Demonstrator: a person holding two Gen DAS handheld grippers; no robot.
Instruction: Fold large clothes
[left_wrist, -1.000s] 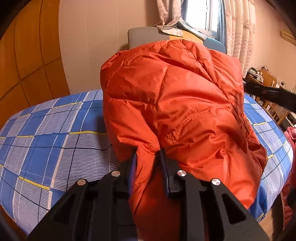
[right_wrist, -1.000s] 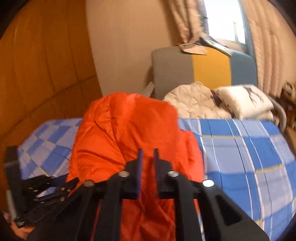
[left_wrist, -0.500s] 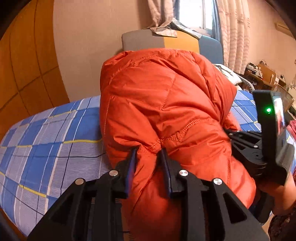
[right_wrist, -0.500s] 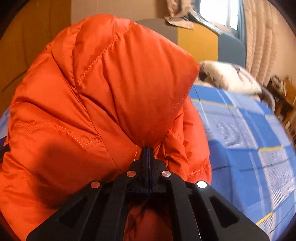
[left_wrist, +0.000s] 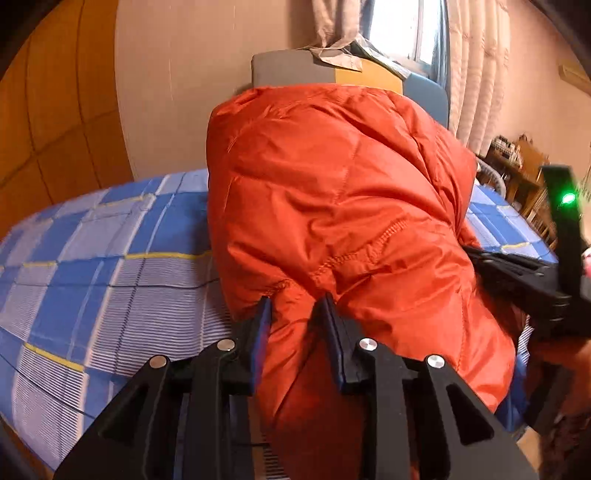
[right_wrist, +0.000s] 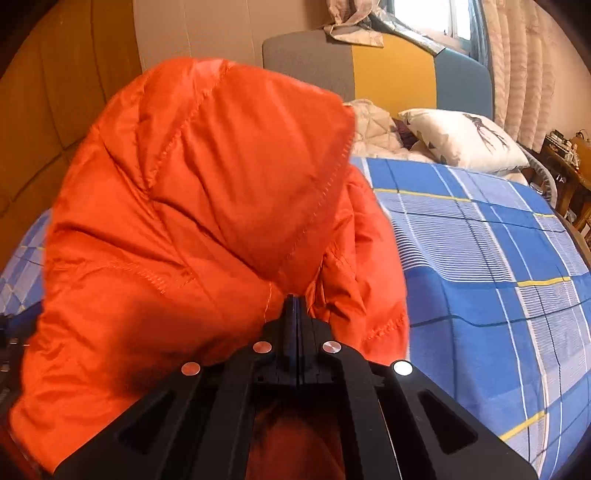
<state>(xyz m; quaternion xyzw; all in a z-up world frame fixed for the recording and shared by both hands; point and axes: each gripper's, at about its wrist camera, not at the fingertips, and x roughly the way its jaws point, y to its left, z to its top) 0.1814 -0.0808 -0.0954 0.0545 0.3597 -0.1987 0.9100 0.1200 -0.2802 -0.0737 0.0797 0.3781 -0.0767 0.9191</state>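
Left wrist view: the left gripper (left_wrist: 295, 306) is pinching a thick fold of the orange quilted jacket (left_wrist: 332, 206); its two fingers (left_wrist: 258, 328) are standing apart with the padded fabric bunched between them, so the jaws are clamped on the garment rather than meeting; the jacket is rising directly ahead of the gripper in a tall heap and draping down past the fingers; the heap is sitting over the blue plaid bedsheet (left_wrist: 92, 266); the right gripper's black body (left_wrist: 535, 280), showing a green light, is lying at the jacket's right edge.

Right wrist view: the right gripper (right_wrist: 295, 306) is pressing its fingers fully together on a thin edge of the jacket (right_wrist: 207, 206), just below a stitched hem; the garment is billowing up ahead and to the left of the gripper; the bedsheet (right_wrist: 480, 258) is extending to the right; a white pillow (right_wrist: 461, 140) is resting near the headboard (right_wrist: 388, 74).
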